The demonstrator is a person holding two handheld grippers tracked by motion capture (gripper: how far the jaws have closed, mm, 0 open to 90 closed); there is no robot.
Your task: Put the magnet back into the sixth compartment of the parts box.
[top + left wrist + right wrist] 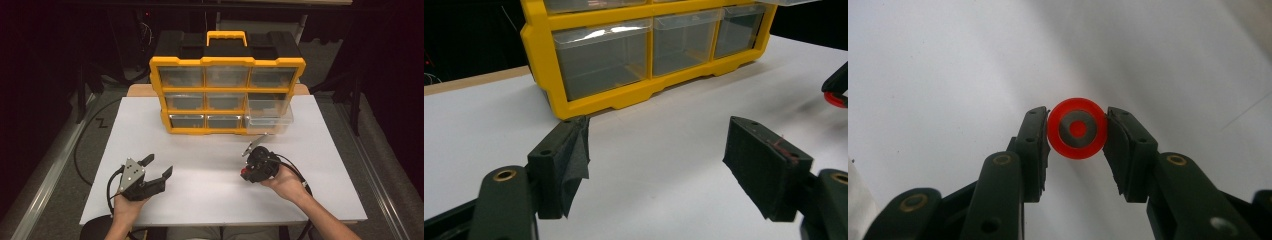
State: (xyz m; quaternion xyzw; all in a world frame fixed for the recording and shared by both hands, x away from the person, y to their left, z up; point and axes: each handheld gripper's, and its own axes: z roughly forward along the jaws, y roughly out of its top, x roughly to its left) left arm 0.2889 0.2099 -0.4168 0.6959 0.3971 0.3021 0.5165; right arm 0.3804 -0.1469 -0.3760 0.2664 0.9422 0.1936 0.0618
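White table (210,150), yellow drawer organizer (227,92) at back; dark room.

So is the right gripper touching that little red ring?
Touching. The right gripper view shows the red ring pinched in the right gripper, both jaws pressed against its rim with no gap on either side.

An organizer (227,90) stands at the table's (200,200) far edge, one drawer (269,116) pulled out.
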